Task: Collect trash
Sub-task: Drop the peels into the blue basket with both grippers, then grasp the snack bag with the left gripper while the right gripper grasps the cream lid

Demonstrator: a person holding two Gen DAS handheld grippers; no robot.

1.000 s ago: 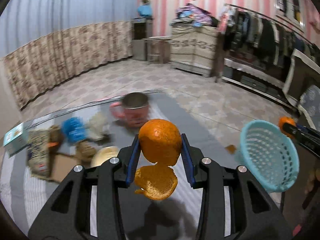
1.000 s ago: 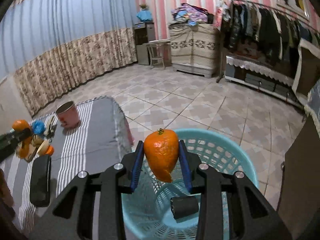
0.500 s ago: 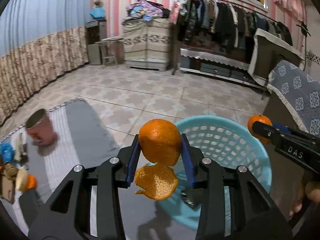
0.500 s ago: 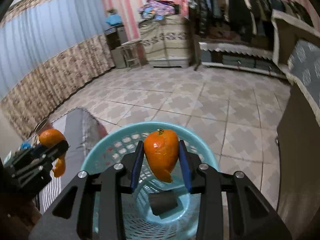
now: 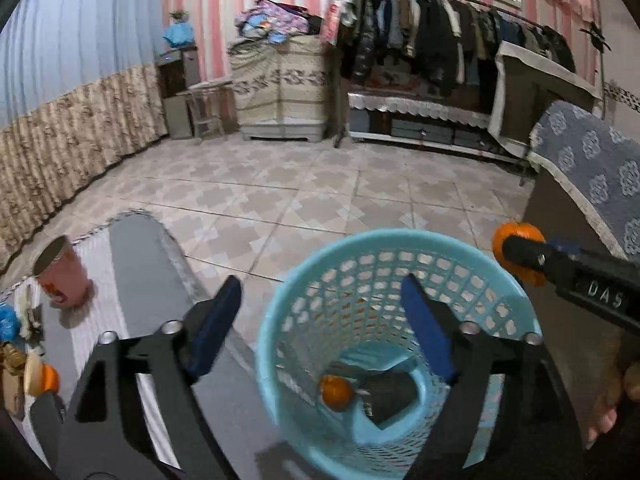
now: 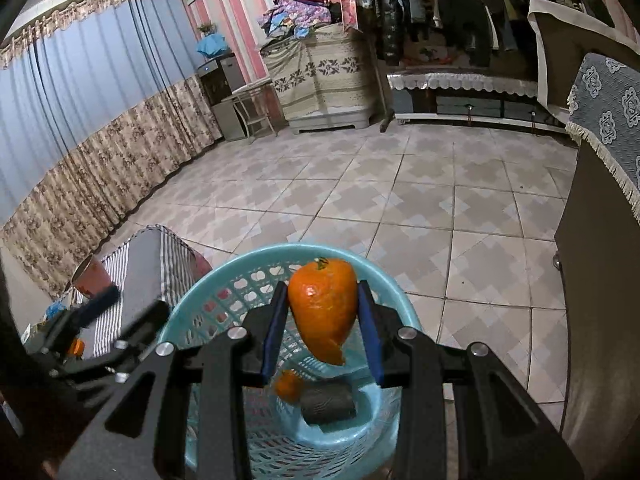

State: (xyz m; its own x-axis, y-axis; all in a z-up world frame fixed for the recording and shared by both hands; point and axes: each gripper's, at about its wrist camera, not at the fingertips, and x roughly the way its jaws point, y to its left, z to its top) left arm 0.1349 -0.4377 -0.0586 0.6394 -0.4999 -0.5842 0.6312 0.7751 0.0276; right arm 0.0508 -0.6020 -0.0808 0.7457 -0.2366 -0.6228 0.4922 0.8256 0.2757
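A light blue perforated basket [image 5: 400, 240] [image 6: 224, 280] stands on the floor beside the table. My left gripper [image 5: 320, 304] hovers over it, its jaws opening with nothing between them. The orange peel [image 5: 336, 393] [image 6: 289, 385] it carried lies at the basket's bottom next to a dark crumpled piece [image 5: 390, 394] [image 6: 328, 402]. My right gripper [image 6: 322, 312] [image 5: 520, 256] is shut on another piece of orange peel [image 6: 323, 306] [image 5: 516, 234], held above the basket's rim.
A striped grey cloth covers the table [image 5: 140, 272] on the left, with a pink cup [image 5: 60, 272] and several bits of trash [image 5: 36, 372] at its left edge. A dark cabinet with a patterned cover [image 5: 592, 172] stands on the right. Tiled floor lies beyond.
Both grippers swung from the table to above the basket. The left gripper has let go of its orange peel, which now lies in the basket. The right still holds its peel.
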